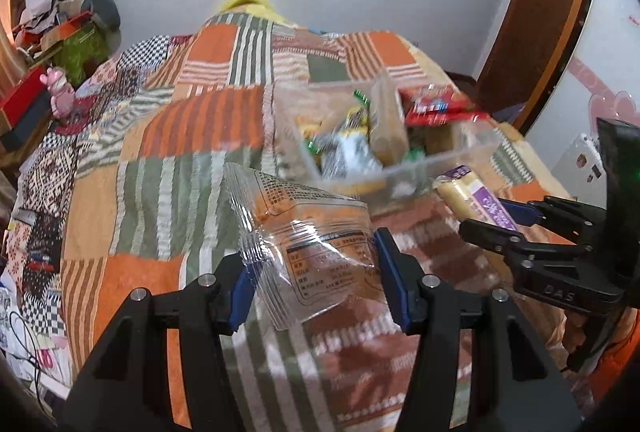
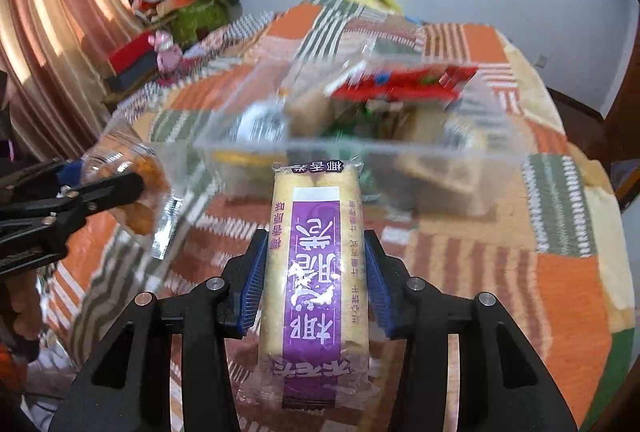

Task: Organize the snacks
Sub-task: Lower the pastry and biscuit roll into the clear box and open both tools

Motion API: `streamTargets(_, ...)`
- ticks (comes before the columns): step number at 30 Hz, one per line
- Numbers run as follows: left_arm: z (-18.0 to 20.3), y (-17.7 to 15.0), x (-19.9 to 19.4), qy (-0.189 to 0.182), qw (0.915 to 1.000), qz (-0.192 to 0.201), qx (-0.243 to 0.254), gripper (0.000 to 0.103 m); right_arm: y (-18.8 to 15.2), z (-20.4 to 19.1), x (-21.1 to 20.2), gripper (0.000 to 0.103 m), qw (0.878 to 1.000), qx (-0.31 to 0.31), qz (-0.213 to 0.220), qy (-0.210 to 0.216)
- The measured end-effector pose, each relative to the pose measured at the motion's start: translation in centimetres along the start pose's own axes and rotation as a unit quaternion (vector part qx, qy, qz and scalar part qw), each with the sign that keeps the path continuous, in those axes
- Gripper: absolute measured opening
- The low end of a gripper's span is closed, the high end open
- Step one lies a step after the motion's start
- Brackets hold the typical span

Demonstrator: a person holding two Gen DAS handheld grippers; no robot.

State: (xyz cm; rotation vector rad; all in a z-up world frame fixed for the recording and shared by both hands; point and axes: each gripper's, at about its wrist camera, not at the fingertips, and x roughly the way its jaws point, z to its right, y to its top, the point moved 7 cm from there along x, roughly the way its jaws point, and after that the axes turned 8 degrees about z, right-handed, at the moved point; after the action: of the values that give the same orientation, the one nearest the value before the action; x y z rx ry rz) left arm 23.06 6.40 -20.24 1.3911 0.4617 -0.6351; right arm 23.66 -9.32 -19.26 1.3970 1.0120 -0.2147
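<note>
- Two black hand-held grippers with blue pads each clamp a snack above the orange, green and white patchwork quilt (image 1: 168, 136).
- Left gripper (image 1: 316, 272): its jaws squeeze a clear crinkled plastic packet with printed black text (image 1: 304, 228); the packet's free end fans up and to the left, away from the fingers, and orange pieces show inside it in the right wrist view.
- Right gripper (image 2: 314, 280): its jaws close on the sides of a long pale-yellow wafer pack with a purple label (image 2: 316, 268); the pack's long axis runs straight ahead along the fingers, its far end pointing at the near wall of the box.
- Just beyond both grippers sits a clear rectangular plastic box (image 2: 440, 152) on the quilt, holding mixed snacks, with a red wrapper (image 2: 404, 84) lying across its far rim.
- Bare quilt lies left of the box and between it and the grippers; the quilt's right edge falls away close beside the box.
- Far left, a pink toy figure (image 1: 60, 92) stands near piled clutter.
</note>
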Motion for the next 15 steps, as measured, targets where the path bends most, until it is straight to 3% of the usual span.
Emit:
streamTargets(8, 0.7, 3.9, 1.2, 0.001, 0.9996, 0.026, 0.005, 0.055, 3.8, 3.9, -1.6, 0.042, 0.998, 0.022, 0.056, -0.036)
streamTargets(15, 0.9, 6.9, 4.2, 0.006, 0.9994, 0.034, 0.006, 0.055, 6.1, 8.0, -0.5, 0.042, 0.993, 0.051, 0.074, -0.078)
